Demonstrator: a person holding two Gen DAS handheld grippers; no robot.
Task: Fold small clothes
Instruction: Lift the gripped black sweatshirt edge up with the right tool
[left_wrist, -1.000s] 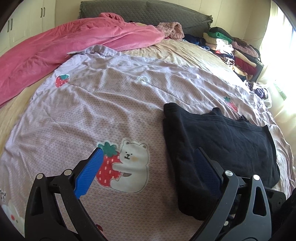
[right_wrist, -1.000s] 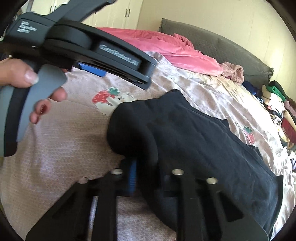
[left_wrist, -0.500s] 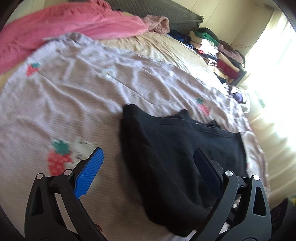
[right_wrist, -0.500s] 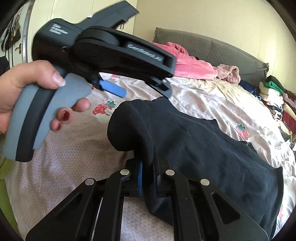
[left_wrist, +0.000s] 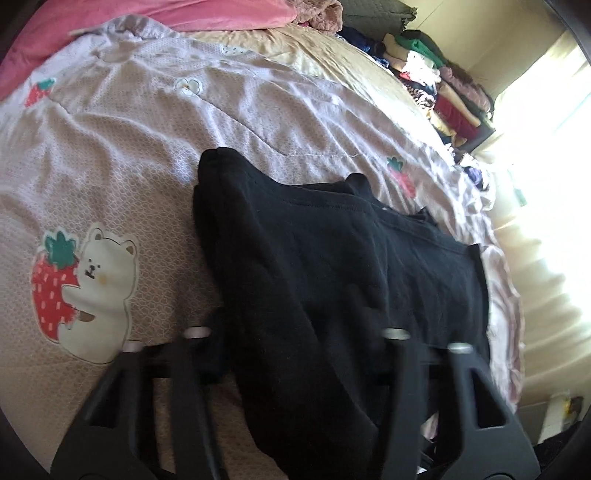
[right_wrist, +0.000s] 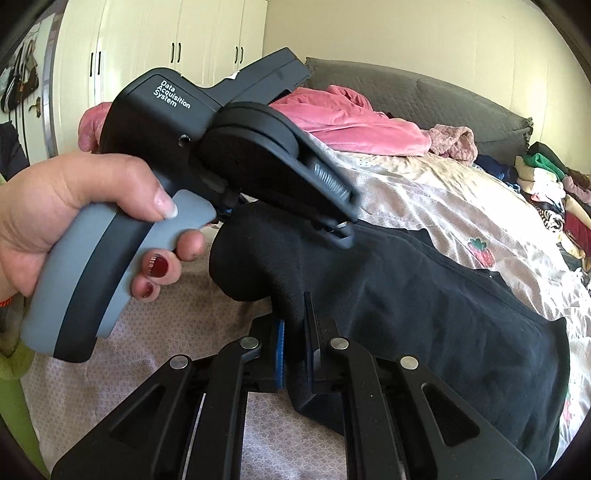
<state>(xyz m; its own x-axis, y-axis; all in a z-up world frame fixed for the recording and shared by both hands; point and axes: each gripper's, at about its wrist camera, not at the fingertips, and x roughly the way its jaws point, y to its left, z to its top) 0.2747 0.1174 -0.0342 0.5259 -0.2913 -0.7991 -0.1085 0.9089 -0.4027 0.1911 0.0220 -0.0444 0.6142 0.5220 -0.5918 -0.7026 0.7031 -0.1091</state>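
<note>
A black garment (left_wrist: 332, 280) lies partly folded on the lilac strawberry-print bedspread (left_wrist: 110, 147). My right gripper (right_wrist: 293, 343) is shut on the garment's near folded edge (right_wrist: 406, 295) and lifts it a little. My left gripper (left_wrist: 295, 354) straddles the same near edge; its arms still stand apart and the cloth hides its pads. In the right wrist view the left gripper's body (right_wrist: 229, 147), held in a hand, sits over the garment's left corner.
A pink quilt (left_wrist: 147, 14) lies bunched at the head of the bed. A stack of folded clothes (left_wrist: 443, 92) stands at the far right edge. Bright window light falls on the right side. White wardrobes (right_wrist: 166, 40) stand beyond the bed.
My left gripper has moved down onto the garment's near edge and its arms have narrowed, the blue pads now hidden by cloth. The right gripper has lifted its held fold slightly.
</note>
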